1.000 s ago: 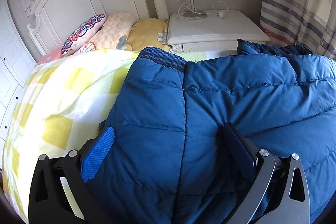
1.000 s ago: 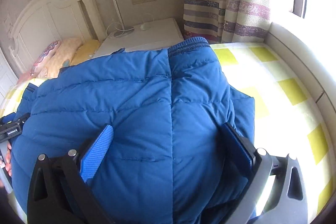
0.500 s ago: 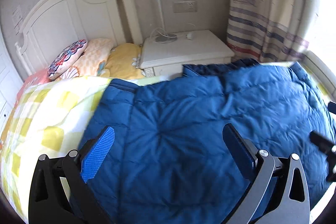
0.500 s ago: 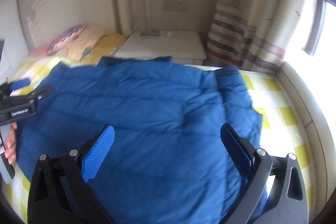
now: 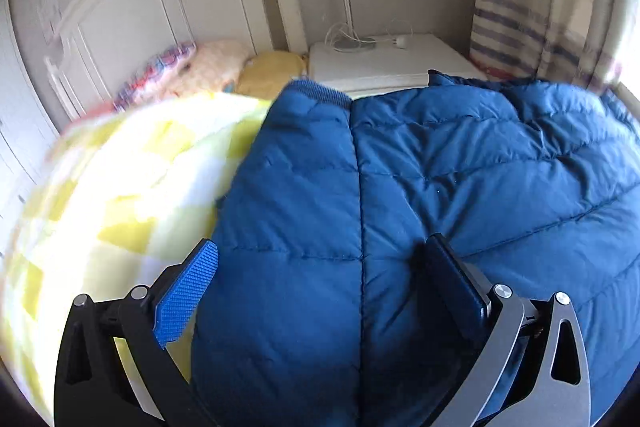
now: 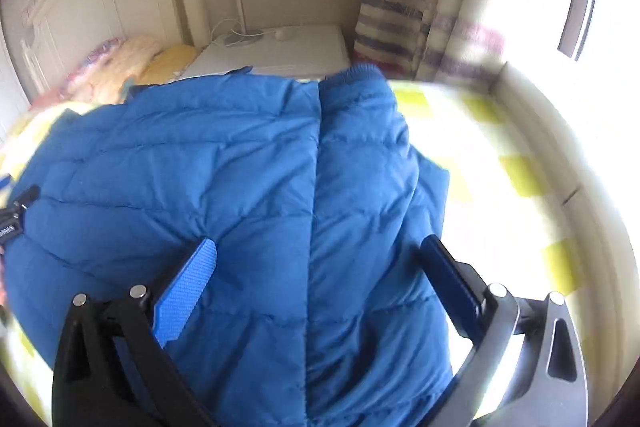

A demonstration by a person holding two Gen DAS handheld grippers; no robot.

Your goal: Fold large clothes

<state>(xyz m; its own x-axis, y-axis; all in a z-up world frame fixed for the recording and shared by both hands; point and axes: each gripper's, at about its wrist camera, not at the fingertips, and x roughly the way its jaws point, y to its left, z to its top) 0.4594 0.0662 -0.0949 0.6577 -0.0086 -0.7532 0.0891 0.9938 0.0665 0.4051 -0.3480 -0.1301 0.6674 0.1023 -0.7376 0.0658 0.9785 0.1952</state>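
A large blue quilted down jacket lies spread on a bed with a yellow-and-white checked cover. In the left wrist view a sleeve with a ribbed cuff lies folded along the jacket's left side. My left gripper is open, its jaws wide apart just over that sleeve. In the right wrist view the jacket fills the middle, with the other sleeve's cuff at the far right edge. My right gripper is open over that sleeve. The left gripper's body shows at the left edge.
A white headboard and several pillows are at the far left. A white nightstand with a lamp and cables stands behind the jacket. A striped curtain and a bright window are at the right. The bed's raised side edge runs along the right.
Half a second ago both grippers were lifted back from the jacket. Now both are low over the folded sleeves again, jaws still wide apart. The jacket lies much the same.
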